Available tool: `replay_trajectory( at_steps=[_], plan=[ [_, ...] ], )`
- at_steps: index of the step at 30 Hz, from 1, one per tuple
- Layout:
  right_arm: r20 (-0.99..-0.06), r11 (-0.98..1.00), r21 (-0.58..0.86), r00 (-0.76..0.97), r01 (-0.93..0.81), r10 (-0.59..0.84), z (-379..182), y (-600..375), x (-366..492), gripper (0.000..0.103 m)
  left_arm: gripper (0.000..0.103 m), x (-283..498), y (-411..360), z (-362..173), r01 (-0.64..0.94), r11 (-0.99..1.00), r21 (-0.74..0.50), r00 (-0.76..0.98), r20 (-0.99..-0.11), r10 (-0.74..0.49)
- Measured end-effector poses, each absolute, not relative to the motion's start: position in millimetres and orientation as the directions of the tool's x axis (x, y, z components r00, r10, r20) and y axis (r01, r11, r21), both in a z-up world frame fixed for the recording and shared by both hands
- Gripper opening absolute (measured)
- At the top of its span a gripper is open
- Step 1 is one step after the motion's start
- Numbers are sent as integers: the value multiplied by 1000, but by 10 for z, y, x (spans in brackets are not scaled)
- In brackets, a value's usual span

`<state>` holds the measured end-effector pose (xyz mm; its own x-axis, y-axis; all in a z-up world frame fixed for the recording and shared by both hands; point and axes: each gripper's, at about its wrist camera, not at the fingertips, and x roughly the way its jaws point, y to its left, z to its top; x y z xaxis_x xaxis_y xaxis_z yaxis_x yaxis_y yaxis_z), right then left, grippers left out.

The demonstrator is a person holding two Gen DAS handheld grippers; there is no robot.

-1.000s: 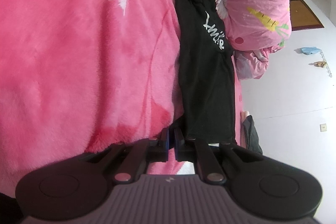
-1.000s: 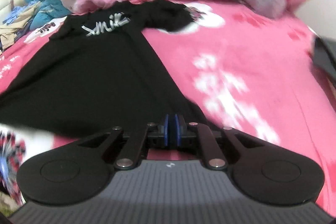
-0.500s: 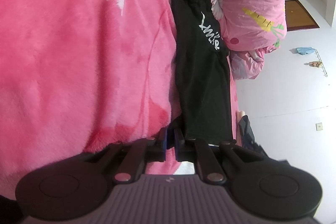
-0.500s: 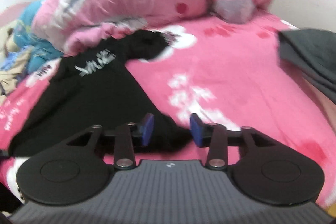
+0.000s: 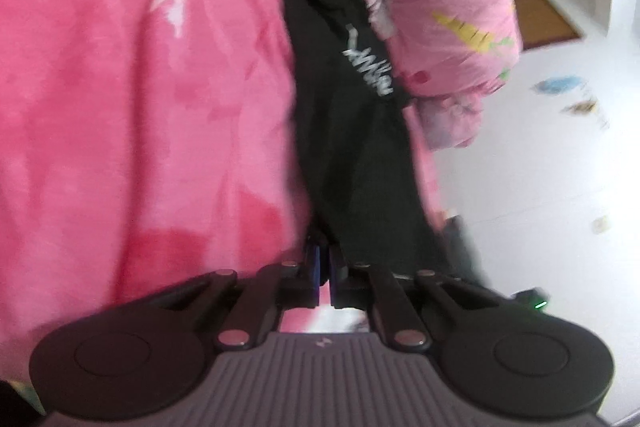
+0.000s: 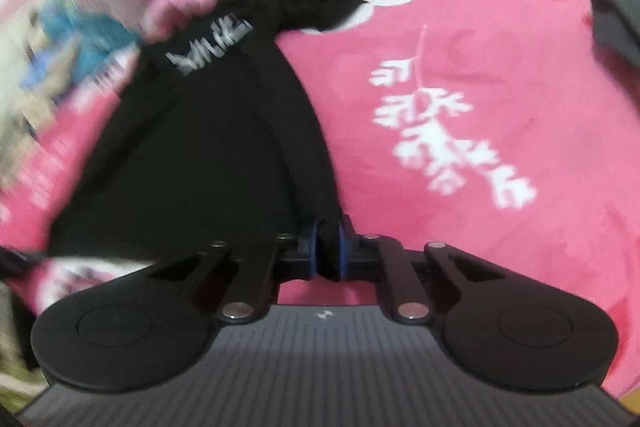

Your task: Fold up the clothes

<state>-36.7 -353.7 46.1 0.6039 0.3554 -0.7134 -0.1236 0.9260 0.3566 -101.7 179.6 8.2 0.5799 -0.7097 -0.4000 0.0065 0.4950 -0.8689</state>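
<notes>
A black garment [image 6: 208, 147] with blurred white lettering [image 6: 210, 47] across its chest lies stretched over the pink bed [image 6: 500, 87], its far end bunched against the rumpled pink quilt [image 5: 440, 7]. Its near hem is pulled taut between the two tools: the right hand-held gripper [image 6: 326, 251] pinches a fold of black cloth between its blue-padded fingers, and the left hand-held gripper [image 5: 324, 267] has its fingers pressed almost together on the hem's other corner. Both views are smeared by motion, so the lettering cannot be read, and a dark item [image 6: 616, 27] at the bed's right edge is cut off.
</notes>
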Motion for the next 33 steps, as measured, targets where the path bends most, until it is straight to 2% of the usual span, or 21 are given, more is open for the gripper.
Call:
replay_trajectory(
  at_steps=[2,6,9,11,13,17,21,23,25,27,29,31,32,33],
  plan=[
    [-642,875,468,633,-125,433,627,-3587,-395,8,4,-1018,1867,227,34,454,-890,602,-345,-721],
    [-429,736,654,714,-178,554,1100,-3724,-543,8,4,-1051,2036,553,99,388,-916,643,-238,-728],
    [-315,648,733,743,-205,590,1275,-3850,-740,8,4,-1197,2240,828,137,435,-890,675,-238,-698],
    [-277,593,784,749,-186,601,1248,-3930,-886,8,4,-1287,2318,902,138,478,-867,684,-266,-679],
    [-285,565,812,748,-144,600,1105,-3980,-996,8,4,-1371,2364,836,110,522,-846,666,-327,-670],
    [-444,617,787,718,27,535,572,-3958,-1103,8,3,-1390,2368,437,9,629,-778,573,-511,-641],
    [-575,632,755,642,177,507,43,-3919,-1119,7,3,-1355,2349,113,-64,684,-726,495,-619,-610],
    [-564,622,763,651,177,507,61,-3938,-1156,8,4,-1352,2377,78,-70,685,-725,491,-623,-609],
    [-574,650,741,661,167,483,150,-3941,-1182,11,16,-1356,2417,121,-49,669,-742,501,-597,-626],
    [-592,687,709,666,161,455,253,-3942,-1196,18,33,-1317,2407,196,-26,671,-741,526,-581,-621],
    [-596,707,689,678,158,430,324,-3985,-1237,30,36,-1236,2380,228,-7,677,-736,534,-575,-620],
    [-582,701,695,698,160,418,336,-4035,-1216,35,42,-1103,2320,198,0,676,-737,524,-576,-628],
    [-574,695,700,707,162,413,331,-4065,-1189,42,42,-1020,2280,171,-1,674,-739,513,-579,-633],
    [-566,690,705,716,164,408,327,-4094,-1159,45,42,-980,2250,134,2,674,-738,504,-582,-638]
  ],
)
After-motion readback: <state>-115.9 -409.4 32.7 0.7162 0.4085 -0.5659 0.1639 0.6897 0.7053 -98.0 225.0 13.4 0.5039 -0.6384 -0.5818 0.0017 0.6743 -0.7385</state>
